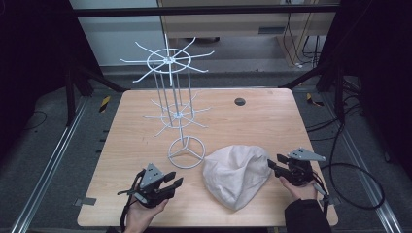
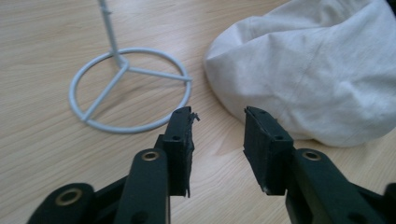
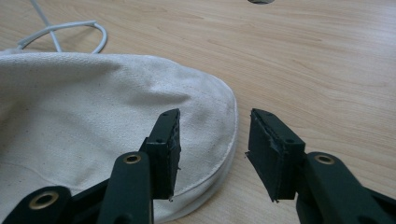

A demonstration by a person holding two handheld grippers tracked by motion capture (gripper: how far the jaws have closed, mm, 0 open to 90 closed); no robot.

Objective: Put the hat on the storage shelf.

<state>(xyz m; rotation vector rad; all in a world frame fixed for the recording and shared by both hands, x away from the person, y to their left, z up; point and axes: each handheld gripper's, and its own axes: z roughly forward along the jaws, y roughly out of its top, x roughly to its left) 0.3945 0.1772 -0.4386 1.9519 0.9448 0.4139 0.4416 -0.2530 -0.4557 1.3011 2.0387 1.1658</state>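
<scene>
A cream cloth cap [image 1: 237, 174] lies on the wooden table [image 1: 243, 124], right of the white wire rack [image 1: 175, 104] and its ring base [image 1: 185, 152]. My left gripper [image 1: 174, 180] is open near the front edge, left of the cap and below the ring base; its jaws frame bare wood between the ring base [image 2: 126, 91] and the cap [image 2: 313, 70]. My right gripper [image 1: 273, 164] is open at the cap's right edge. In the right gripper view the cap's stitched rim [image 3: 224, 135] lies between the jaws, one jaw over the cloth and one over the table.
The rack's upper and lower tiers of spoke hooks [image 1: 167, 60] spread over the table's middle and back. A dark round hole [image 1: 239, 101] sits at the back right of the tabletop. Black frame posts and cables surround the table.
</scene>
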